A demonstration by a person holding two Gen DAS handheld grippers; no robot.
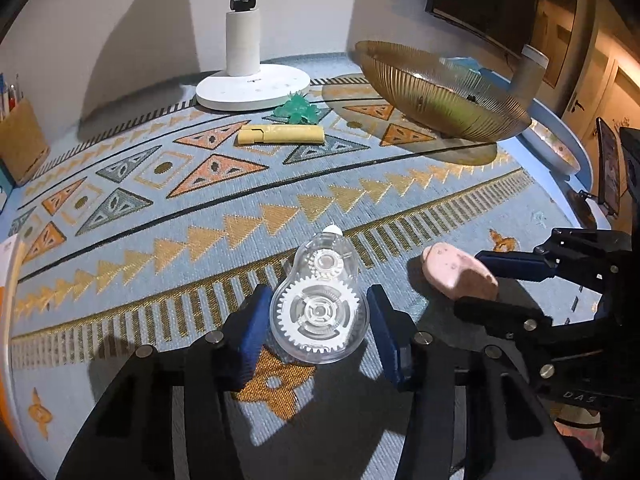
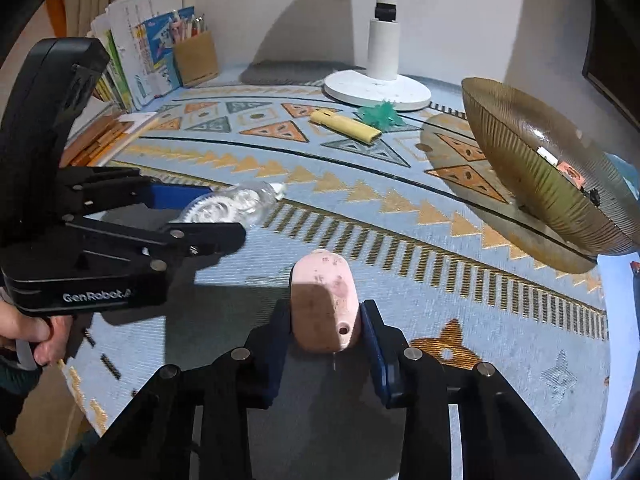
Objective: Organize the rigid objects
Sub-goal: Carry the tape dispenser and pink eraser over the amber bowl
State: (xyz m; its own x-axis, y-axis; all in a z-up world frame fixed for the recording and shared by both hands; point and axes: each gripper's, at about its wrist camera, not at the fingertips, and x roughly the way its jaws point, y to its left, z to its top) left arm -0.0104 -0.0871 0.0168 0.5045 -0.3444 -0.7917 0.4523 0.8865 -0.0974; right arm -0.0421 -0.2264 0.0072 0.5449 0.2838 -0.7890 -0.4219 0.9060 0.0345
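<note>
Close your left gripper [image 1: 318, 320] squarely across the widest part of the clear correction-tape dispenser [image 1: 320, 304]: its 2 blue pads stand apart on either side of the body, a small gap showing on each, so nothing is gripped there yet. Centre the big gear wheel between the pads before you squeeze, since the smooth, rounded shell would likely slip if pinched off-centre. The dispenser lies flat on the patterned mat [image 1: 160, 248], nose pointing away from you.

Your right gripper [image 2: 326, 326] has its pads against both sides of the pink case [image 2: 324, 304], holding it; whether it is lifted clear of the mat I cannot tell.

Farther off lie the yellow case [image 1: 280, 135] and green toy [image 1: 298, 109], with the ribbed gold bowl [image 1: 432, 92] at far right, the likely destination.
</note>
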